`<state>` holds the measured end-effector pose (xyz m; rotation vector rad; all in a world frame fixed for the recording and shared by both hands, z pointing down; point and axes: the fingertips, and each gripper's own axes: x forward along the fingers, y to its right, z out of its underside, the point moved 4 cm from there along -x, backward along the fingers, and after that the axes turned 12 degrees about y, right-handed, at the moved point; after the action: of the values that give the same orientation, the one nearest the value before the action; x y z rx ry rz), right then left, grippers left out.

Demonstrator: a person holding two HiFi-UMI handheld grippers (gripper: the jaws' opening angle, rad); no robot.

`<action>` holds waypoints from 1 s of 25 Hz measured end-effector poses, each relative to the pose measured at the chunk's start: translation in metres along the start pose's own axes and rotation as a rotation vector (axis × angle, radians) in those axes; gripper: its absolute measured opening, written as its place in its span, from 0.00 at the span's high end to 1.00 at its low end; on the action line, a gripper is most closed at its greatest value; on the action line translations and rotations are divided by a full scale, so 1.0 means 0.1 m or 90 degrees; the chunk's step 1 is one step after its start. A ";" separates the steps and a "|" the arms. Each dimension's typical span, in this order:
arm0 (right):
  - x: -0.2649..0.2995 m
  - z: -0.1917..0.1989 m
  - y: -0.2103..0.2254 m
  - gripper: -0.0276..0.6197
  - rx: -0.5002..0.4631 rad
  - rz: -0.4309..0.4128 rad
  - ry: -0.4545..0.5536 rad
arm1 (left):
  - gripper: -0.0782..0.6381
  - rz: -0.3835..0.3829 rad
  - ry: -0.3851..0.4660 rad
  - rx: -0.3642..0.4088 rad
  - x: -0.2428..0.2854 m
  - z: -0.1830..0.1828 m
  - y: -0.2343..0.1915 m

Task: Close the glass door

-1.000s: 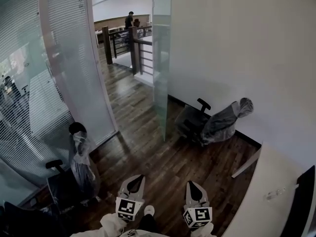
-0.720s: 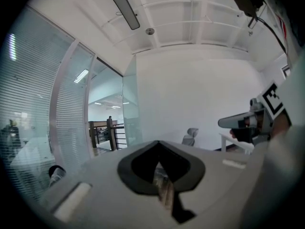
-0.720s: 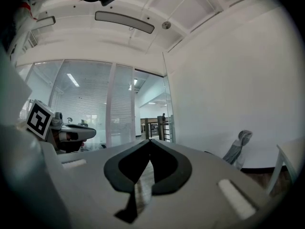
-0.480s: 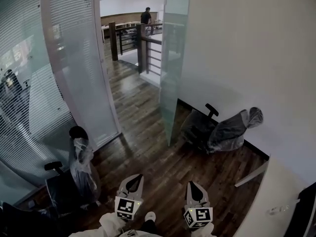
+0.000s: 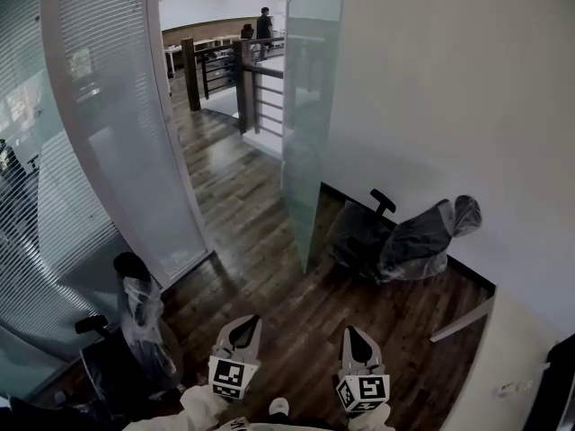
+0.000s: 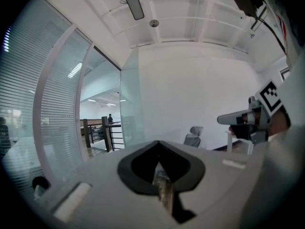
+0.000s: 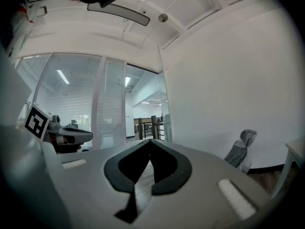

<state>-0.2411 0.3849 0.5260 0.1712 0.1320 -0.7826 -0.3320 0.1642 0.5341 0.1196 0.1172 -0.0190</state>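
glass door (image 5: 310, 133) stands open; left gripper (image 5: 246, 325) and right gripper (image 5: 351, 333) closed, empty

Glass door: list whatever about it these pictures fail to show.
- Handle: none discernible on the glass door; head view sees it at a slant.
- Top edge: cut off by head view's upper border.
- Lower part, left gripper view: hidden behind the left gripper.
- Person beyond: too small.
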 end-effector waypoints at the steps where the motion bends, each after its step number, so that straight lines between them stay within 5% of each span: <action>1: 0.06 0.00 0.01 0.95 0.000 0.004 0.003 | 0.89 0.001 -0.001 0.002 0.05 0.03 -0.05; 15: 0.58 0.21 0.28 0.95 0.002 0.007 -0.012 | 0.89 -0.011 -0.021 -0.005 0.53 0.24 -0.27; 25: 1.29 0.30 0.97 0.95 0.016 -0.001 -0.011 | 0.89 -0.013 -0.023 0.005 1.49 0.27 -0.21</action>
<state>-0.0800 0.3574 0.5422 0.1877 0.1055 -0.7869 -0.1815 0.1381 0.5412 0.1252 0.0830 -0.0419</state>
